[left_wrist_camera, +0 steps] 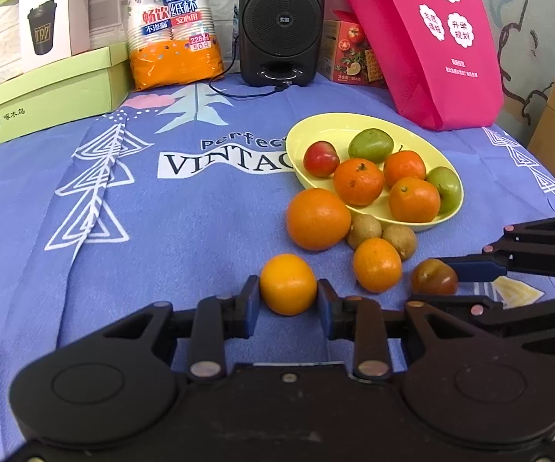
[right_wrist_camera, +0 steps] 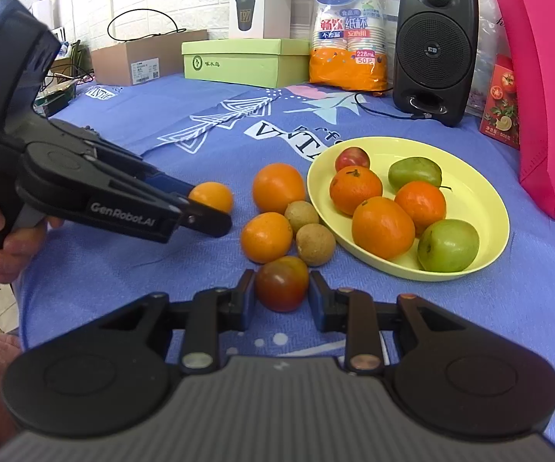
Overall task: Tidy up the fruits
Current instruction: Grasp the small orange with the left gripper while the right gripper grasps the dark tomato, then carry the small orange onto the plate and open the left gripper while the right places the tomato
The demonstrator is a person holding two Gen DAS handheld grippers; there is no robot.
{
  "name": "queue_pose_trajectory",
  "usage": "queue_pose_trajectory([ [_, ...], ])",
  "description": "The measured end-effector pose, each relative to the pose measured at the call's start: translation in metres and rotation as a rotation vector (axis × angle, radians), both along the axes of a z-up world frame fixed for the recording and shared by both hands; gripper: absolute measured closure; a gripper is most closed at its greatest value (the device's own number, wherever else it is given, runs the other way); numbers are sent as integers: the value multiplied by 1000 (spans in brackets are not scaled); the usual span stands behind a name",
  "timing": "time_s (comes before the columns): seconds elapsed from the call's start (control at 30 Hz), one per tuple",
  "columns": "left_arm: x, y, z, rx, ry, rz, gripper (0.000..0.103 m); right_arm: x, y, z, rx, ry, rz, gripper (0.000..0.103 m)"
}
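A blue printed tablecloth (left_wrist_camera: 200, 200) covers the table, with boxes, a speaker (left_wrist_camera: 281, 23) and a pink bag (left_wrist_camera: 431, 38) along the back. On it, the left gripper (left_wrist_camera: 288, 292) has its pads against both sides of a small yellow-orange fruit (left_wrist_camera: 288, 284), and the right gripper (right_wrist_camera: 282, 292) brackets a dark red-brown fruit (right_wrist_camera: 282, 283) the same way; whether either pinch is firm is hard to judge. Just beyond lie loose oranges and two brown kiwis (right_wrist_camera: 315, 244), then the yellow plate (right_wrist_camera: 481, 192), already holding six fruits. The round fruits could slip from a light pinch and roll. A crowded plate may shed fruit. Both fruits' undersides are hidden.
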State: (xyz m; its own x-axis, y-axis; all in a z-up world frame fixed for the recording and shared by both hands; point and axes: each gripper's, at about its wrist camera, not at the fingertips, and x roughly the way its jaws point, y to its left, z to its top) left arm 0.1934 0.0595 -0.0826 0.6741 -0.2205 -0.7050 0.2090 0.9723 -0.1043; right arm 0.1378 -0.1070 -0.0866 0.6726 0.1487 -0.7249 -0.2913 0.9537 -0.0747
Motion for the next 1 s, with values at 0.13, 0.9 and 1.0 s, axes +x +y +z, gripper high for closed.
queue_pose_trajectory([
  [0.13, -9, -1, 3, 0, 2, -12, 73, -6, 0, 2, 1, 0, 2, 75],
  [0.9, -30, -9, 18, 56, 0, -30, 73, -42, -13, 16, 14, -3, -35, 75],
  [1.0, -29, -10, 24, 54, -10, -38, 73, -44, -16, 20, 16, -8, -41, 75],
])
